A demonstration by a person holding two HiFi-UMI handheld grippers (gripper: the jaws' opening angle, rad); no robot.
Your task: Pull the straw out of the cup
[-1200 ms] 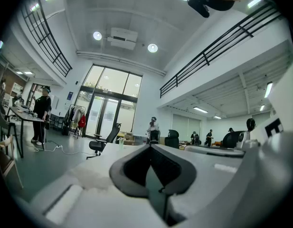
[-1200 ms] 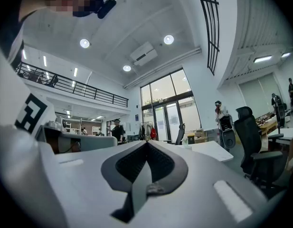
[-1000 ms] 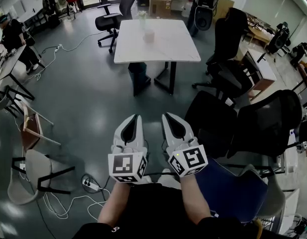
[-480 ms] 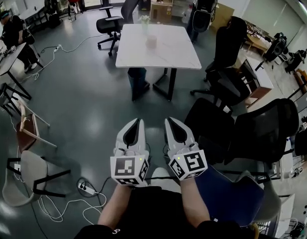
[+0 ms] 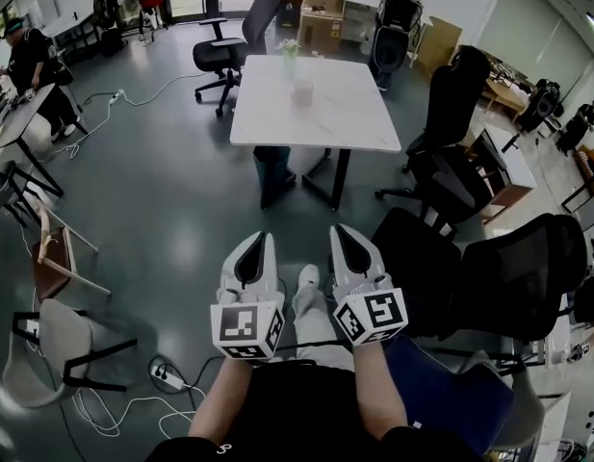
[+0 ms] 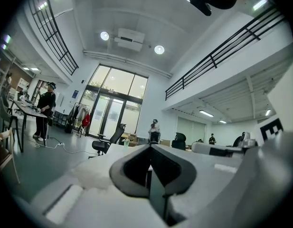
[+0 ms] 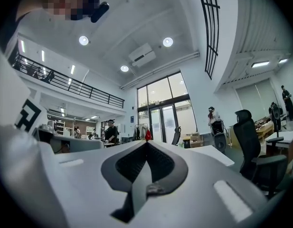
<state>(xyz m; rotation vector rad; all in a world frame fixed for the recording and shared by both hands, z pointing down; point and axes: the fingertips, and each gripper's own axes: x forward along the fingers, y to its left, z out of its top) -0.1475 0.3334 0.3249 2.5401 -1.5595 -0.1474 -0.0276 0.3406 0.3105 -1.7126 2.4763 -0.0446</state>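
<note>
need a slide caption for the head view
Left claw and right claw, both shut and empty, side by side, far from the white table bearing a pinkish cup.

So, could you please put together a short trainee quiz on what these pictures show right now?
1. Where does the cup stand?
A) on the white table
B) on the floor
C) on a chair seat
2. True or false: the left tool is shut on the cup.
3. Fill in: the jaws of the right tool are ___ (open or shut).

Key:
1. A.
2. False. The left tool is shut on nothing, and the cup is far ahead on the table.
3. Shut, with nothing between them.
</note>
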